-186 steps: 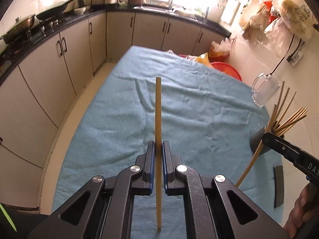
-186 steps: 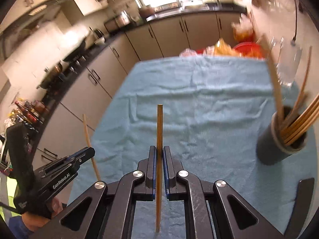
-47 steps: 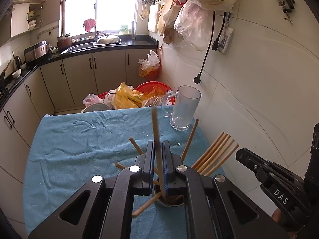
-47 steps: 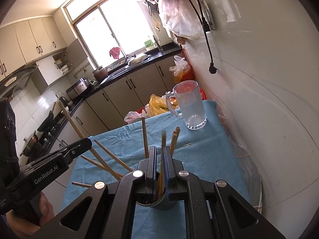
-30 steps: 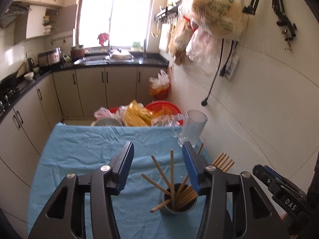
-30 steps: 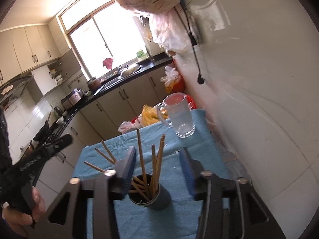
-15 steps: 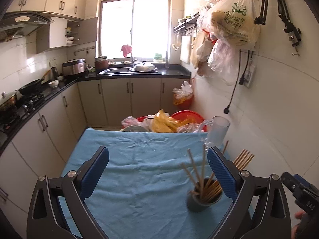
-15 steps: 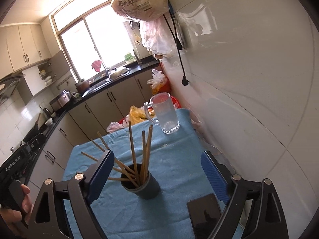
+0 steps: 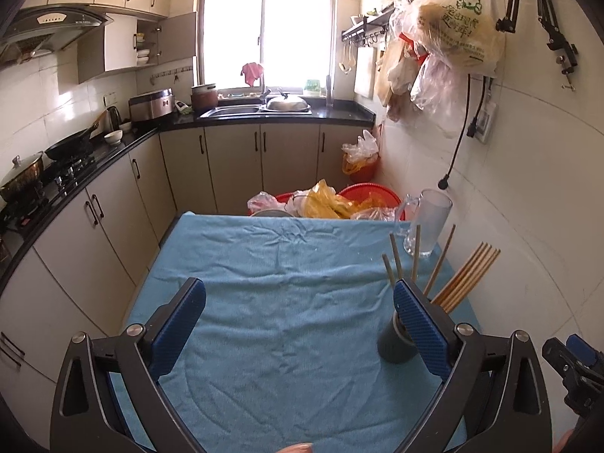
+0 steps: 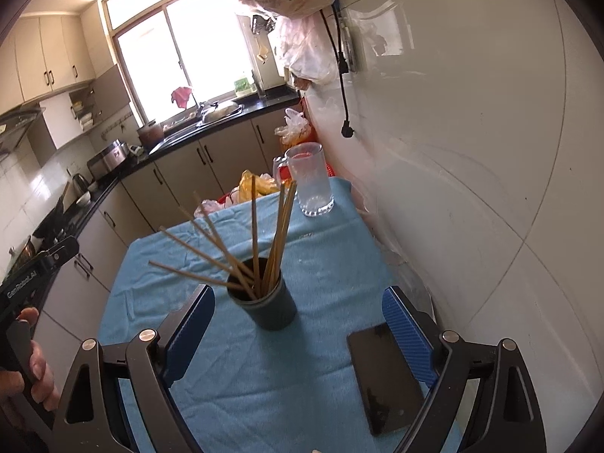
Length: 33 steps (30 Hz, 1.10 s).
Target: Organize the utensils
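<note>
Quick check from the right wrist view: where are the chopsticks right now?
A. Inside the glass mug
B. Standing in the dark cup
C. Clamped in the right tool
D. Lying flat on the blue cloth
B: the chopsticks stand fanned out in the dark cup; the right tool is open and empty.
</note>
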Each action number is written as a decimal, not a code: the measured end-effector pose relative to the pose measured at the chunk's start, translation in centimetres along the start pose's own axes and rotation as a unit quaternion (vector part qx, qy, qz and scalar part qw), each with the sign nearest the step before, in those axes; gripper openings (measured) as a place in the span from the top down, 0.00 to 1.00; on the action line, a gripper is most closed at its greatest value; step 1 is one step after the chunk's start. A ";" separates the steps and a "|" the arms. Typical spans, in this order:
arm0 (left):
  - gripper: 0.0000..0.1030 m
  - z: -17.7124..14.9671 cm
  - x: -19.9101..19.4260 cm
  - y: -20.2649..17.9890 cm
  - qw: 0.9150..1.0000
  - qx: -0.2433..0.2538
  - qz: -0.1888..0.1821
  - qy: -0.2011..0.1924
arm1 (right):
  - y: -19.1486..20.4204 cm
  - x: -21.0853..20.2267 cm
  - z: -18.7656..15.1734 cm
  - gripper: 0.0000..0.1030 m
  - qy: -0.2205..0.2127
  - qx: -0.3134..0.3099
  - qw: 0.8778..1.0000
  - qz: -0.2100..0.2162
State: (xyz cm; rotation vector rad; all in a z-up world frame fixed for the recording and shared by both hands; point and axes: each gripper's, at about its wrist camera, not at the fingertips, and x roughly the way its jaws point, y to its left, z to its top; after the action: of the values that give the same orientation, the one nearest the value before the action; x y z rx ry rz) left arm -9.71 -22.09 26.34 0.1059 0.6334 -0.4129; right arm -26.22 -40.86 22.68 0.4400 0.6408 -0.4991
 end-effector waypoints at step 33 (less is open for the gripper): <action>0.04 -6.0 -0.5 0.1 0.998 0.028 -0.025 0.056 | 3.6 -2.1 -3.1 0.10 0.026 -0.056 0.998 -0.018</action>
State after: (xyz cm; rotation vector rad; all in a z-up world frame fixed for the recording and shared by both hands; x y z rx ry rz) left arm -13.41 -20.49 21.80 0.1686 0.7368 -0.4758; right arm -27.10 -35.74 22.66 0.3381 0.7238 -0.4841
